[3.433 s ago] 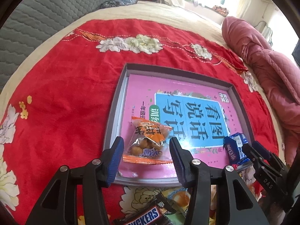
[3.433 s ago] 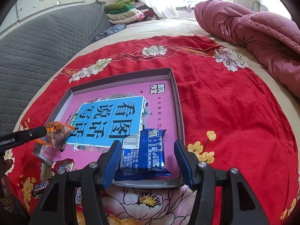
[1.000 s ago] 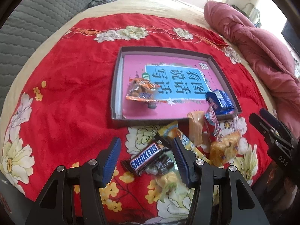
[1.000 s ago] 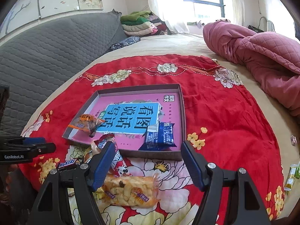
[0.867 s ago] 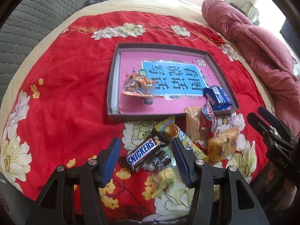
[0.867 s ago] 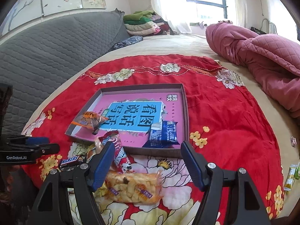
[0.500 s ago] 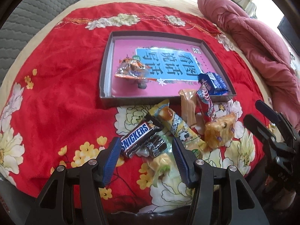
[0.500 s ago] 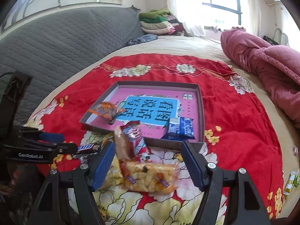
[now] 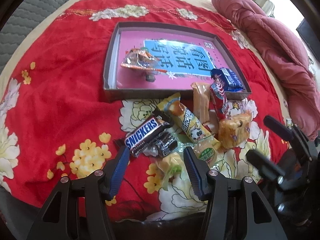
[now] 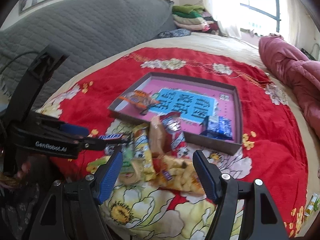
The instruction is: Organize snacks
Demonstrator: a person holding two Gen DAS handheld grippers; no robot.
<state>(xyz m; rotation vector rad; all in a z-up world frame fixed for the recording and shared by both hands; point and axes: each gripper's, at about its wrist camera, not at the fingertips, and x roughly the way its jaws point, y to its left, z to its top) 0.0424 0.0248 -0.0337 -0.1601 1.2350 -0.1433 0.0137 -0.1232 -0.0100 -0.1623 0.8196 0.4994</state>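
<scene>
A shallow grey box (image 9: 109, 74) holding a pink book lies on the red flowered blanket. Inside it are an orange snack bag (image 9: 140, 60) and a blue packet (image 9: 228, 79). In front of the box is a pile of snacks: a Snickers bar (image 9: 144, 135), a yellow bar (image 9: 186, 120), a red packet (image 9: 219, 96) and a biscuit pack (image 9: 234, 132). My left gripper (image 9: 156, 152) hangs open just above the pile's near left side, close to the Snickers bar. My right gripper (image 10: 157, 155) is open over the biscuit pack (image 10: 180, 172), holding nothing.
A pink quilt (image 9: 280, 40) is bunched on the right of the bed. A grey quilted headboard (image 10: 90, 24) and folded clothes (image 10: 190, 18) stand behind. Small green packets (image 10: 312, 204) lie at the far right. The bed's front edge runs just below both grippers.
Both grippers have drawn back from the box, leaving the orange bag and blue packet inside. The left view has tipped down onto the pile. The right gripper has swung left and rolled.
</scene>
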